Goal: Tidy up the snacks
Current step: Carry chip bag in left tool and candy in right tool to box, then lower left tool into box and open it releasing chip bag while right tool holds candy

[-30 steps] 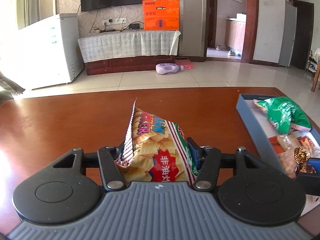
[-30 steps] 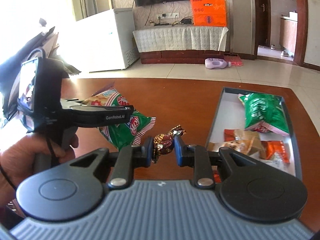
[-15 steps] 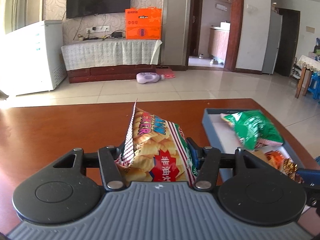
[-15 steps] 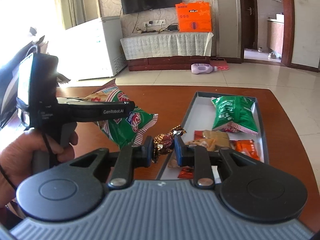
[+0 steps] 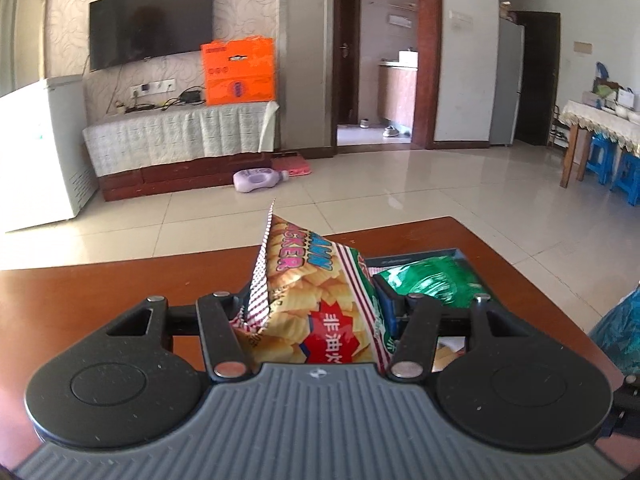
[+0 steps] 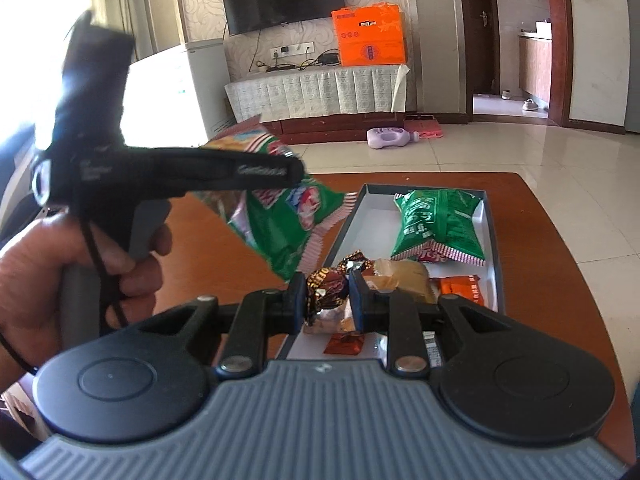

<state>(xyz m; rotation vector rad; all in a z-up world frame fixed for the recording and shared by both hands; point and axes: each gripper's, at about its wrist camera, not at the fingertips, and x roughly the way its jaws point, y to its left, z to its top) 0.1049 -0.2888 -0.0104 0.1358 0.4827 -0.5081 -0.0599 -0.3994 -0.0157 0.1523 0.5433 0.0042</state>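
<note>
My left gripper [image 5: 312, 312] is shut on a bag of prawn crackers [image 5: 316, 300], yellow and red with a green back, held in the air above the brown table. In the right wrist view the same bag [image 6: 280, 224] hangs from the left gripper [image 6: 280, 170] just left of the grey tray [image 6: 494, 240]. My right gripper [image 6: 326, 300] is shut on a brown wrapped candy [image 6: 326, 284] over the tray's near end. Inside the tray lie a green snack bag [image 6: 436, 224], a tan packet [image 6: 404, 280] and an orange packet [image 6: 464, 290].
The table's far edge [image 6: 440, 176] and right edge run close past the tray. A hand [image 6: 60, 264] grips the left tool's handle at the left. Beyond lie tiled floor, a purple bottle [image 6: 390, 137], a covered TV bench and an orange box [image 6: 370, 40].
The left gripper has carried the cracker bag to the right and up, close to the tray's left wall. The right gripper with the candy has shifted over the tray's near end.
</note>
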